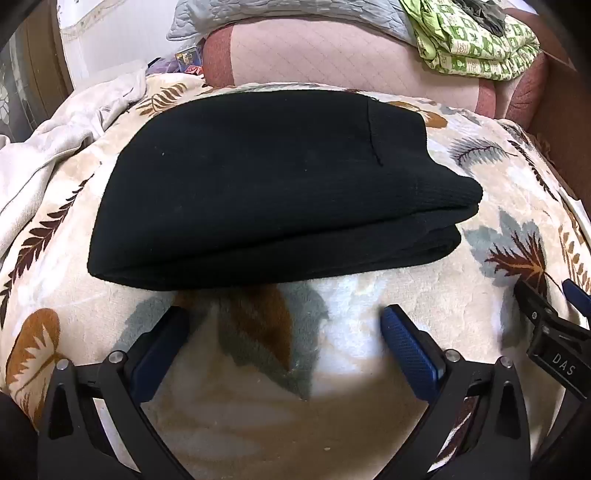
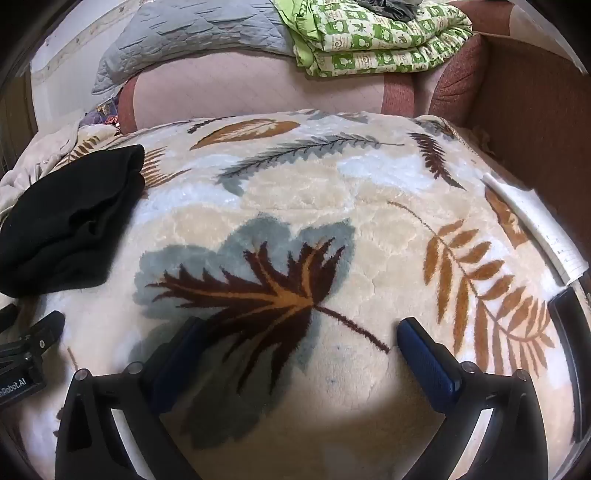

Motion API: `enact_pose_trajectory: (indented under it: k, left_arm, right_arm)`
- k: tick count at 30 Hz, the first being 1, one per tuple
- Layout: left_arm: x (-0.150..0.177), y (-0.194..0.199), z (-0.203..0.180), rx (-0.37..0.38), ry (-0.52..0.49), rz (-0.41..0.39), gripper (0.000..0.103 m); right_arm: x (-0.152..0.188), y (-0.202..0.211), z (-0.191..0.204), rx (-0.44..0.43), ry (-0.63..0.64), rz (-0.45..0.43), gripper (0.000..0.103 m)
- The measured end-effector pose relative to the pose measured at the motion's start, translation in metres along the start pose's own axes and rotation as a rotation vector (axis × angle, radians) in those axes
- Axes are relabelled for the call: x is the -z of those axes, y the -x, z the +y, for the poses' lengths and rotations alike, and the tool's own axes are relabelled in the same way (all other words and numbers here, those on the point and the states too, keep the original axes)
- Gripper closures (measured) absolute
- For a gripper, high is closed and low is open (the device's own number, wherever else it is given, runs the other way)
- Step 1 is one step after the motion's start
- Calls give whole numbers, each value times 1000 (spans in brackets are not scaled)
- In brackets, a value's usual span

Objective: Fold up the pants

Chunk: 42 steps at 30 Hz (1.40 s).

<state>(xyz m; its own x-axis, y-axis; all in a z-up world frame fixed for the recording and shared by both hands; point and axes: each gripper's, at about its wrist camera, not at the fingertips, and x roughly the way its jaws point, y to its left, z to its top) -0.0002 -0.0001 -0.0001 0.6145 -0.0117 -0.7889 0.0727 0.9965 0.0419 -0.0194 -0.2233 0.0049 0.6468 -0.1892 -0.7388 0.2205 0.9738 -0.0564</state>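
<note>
The black pants (image 1: 266, 184) lie folded into a compact stack on the leaf-patterned blanket (image 1: 369, 369). My left gripper (image 1: 284, 325) is open and empty, just in front of the stack's near edge, not touching it. In the right wrist view the same pants (image 2: 70, 218) lie at the far left. My right gripper (image 2: 301, 332) is open and empty over a brown leaf print on the blanket (image 2: 369, 206), to the right of the pants. The right gripper's body also shows at the right edge of the left wrist view (image 1: 554, 332).
A pink padded sofa back (image 1: 332, 55) stands behind the blanket. A green patterned quilt (image 2: 373, 33) and a grey quilted cover (image 2: 192, 33) lie on top of it. A crumpled beige cloth (image 1: 55, 129) lies at the left. A white paper (image 2: 532, 225) lies at the right edge.
</note>
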Motion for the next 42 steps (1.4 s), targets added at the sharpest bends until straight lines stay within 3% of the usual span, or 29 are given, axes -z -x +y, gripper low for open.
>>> enact_pose_trajectory:
  k: [1,42]
  left_arm:
    - [0,0,0,-1,-1,0,0]
    - [-1,3,-3,-1,-1,4,0]
  right_arm:
    - [0,0,2,29,25,-7,0]
    - [1,3,0,8,7,-10,0]
